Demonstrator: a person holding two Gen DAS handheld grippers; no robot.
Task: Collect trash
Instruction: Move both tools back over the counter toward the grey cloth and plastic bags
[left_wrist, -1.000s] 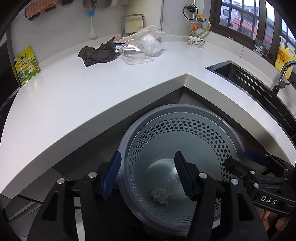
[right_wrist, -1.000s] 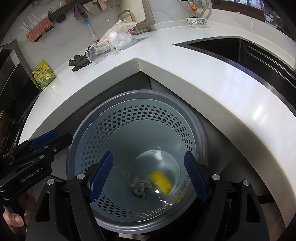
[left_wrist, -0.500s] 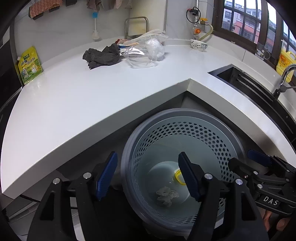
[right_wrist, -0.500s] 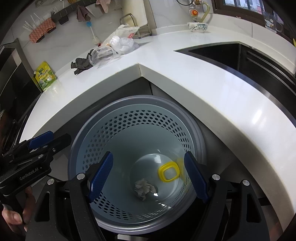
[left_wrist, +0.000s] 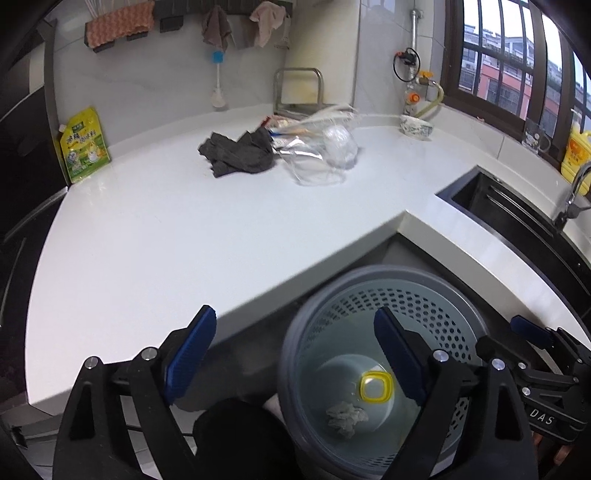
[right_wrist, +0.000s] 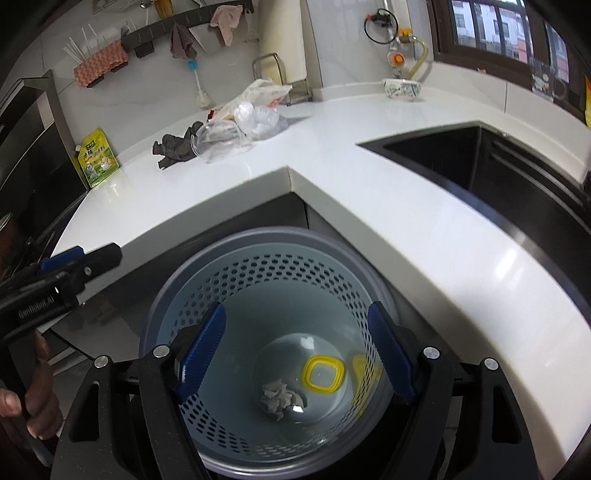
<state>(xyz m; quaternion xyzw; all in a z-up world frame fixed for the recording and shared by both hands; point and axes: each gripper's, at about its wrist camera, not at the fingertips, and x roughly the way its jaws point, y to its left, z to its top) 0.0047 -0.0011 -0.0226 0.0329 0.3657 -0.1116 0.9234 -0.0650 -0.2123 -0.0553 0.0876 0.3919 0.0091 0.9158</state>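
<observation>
A grey perforated trash bin (left_wrist: 436, 291) (right_wrist: 258, 266) stands on the floor under the counter corner. Inside lie a crumpled tissue (left_wrist: 345, 413) (right_wrist: 279, 397) and a yellow square-rimmed lid (left_wrist: 376, 387) (right_wrist: 323, 373). My left gripper (left_wrist: 295, 347) is open and empty over the bin's left rim and the counter edge. My right gripper (right_wrist: 295, 341) is open and empty above the bin. On the counter far back lie a clear plastic cup (left_wrist: 317, 166) (right_wrist: 218, 140), crumpled plastic bags (left_wrist: 336, 142) (right_wrist: 258, 110) and a dark grey cloth (left_wrist: 240, 153) (right_wrist: 175, 146).
White L-shaped counter (left_wrist: 166, 229) (right_wrist: 424, 221) wraps the bin. A black sink (left_wrist: 517, 218) (right_wrist: 498, 166) is at right. A yellow-green pouch (left_wrist: 83, 146) (right_wrist: 98, 157) leans on the back wall; a bowl (left_wrist: 415, 127) (right_wrist: 402, 88) sits near the window.
The yellow lid fell into the bin and came to rest beside the tissue. Both grippers have risen and tilted up toward the counter; the left has shifted left off the bin.
</observation>
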